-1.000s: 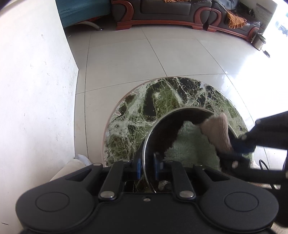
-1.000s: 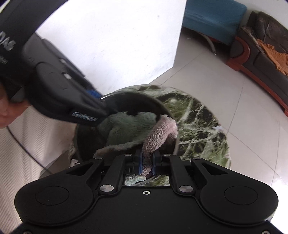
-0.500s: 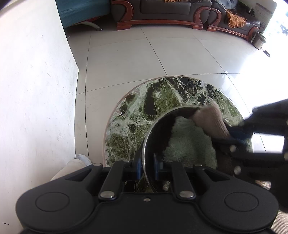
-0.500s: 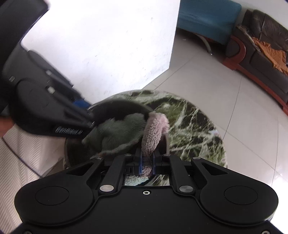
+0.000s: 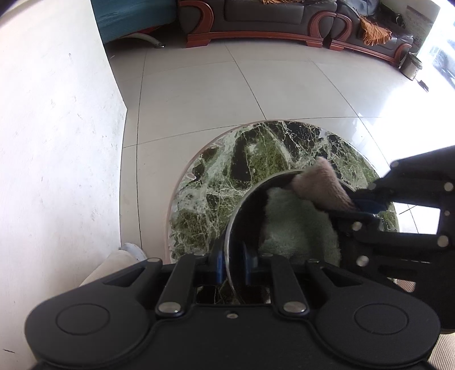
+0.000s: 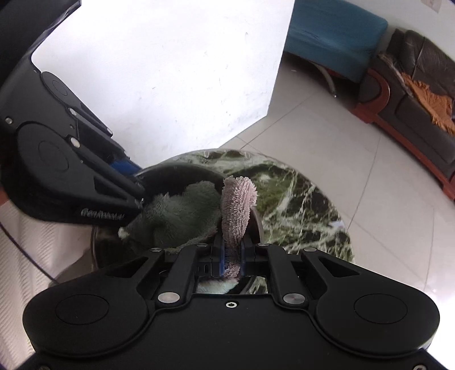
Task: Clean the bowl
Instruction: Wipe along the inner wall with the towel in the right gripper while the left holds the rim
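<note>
A dark metal bowl (image 5: 244,205) (image 6: 173,173) stands on a round green marble table (image 5: 241,159) (image 6: 307,205). My left gripper (image 5: 232,260) is shut on the bowl's near rim, one finger inside and one outside. A fluffy cloth (image 5: 295,227) (image 6: 182,216), pale green on one side and pinkish on the other, fills the bowl. My right gripper (image 6: 231,256) is shut on a pinkish fold of the cloth (image 6: 236,207), which sticks up over the bowl's edge. In the left wrist view the right gripper (image 5: 366,203) comes in from the right, its tips at the bowl's far right rim.
A white wall (image 5: 57,142) stands close on the left of the table. Pale floor tiles (image 5: 227,91) stretch to a dark sofa (image 5: 284,17) and a teal seat (image 6: 335,34). A person's shoe (image 5: 132,250) shows by the table's left edge.
The right gripper has dragged the cloth's pinkish fold across the bowl toward its far rim and slightly upward. The left gripper and bowl have stayed put.
</note>
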The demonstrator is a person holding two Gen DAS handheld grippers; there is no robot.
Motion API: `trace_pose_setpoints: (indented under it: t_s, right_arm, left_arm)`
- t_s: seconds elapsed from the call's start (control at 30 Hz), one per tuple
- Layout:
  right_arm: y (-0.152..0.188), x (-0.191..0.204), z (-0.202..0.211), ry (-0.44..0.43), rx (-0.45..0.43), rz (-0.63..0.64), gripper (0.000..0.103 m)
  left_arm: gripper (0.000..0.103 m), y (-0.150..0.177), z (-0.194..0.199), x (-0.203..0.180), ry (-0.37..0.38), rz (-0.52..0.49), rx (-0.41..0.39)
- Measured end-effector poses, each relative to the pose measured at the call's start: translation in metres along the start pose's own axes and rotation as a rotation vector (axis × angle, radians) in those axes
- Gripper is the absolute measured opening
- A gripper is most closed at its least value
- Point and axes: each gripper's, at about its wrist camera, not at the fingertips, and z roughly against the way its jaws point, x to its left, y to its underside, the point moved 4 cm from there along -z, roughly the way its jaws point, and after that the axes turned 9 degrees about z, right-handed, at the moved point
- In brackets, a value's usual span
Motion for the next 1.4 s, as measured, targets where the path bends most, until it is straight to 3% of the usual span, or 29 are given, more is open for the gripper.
trace_pose_setpoints:
  t_s: [0.23, 0.5, 0.83, 0.97, 1.1, 1.4]
  right_arm:
    - [-0.001, 0.026, 0.007, -0.076, 0.006, 0.021, 0.010]
    - [-0.012, 0.009, -0.001, 0.009, -0.014, 0.038, 0.010]
    - [-0.003, 0.033, 0.008, -0.071, 0.000, 0.059, 0.010]
    - [-0.015, 0.032, 0.002, -0.039, -0.022, 0.088, 0.010]
    - [-0.008, 0.012, -0.004, -0.021, 0.008, 0.037, 0.010]
    - [0.000, 0.027, 0.008, -0.125, 0.008, 0.004, 0.010]
  left_arm:
    - [0.013, 0.000, -0.001, 0.001, 0.002, 0.000, 0.002]
    - [0.013, 0.001, 0.001, 0.003, -0.001, 0.003, 0.004]
    - [0.013, 0.001, 0.001, 0.002, 0.001, -0.002, 0.004]
    - [0.013, 0.001, 0.002, 0.003, -0.004, -0.002, 0.007]
    - [0.013, 0.002, 0.000, 0.004, -0.002, 0.000, 0.005]
    - [0.013, 0.003, 0.002, 0.003, 0.003, -0.005, 0.003]
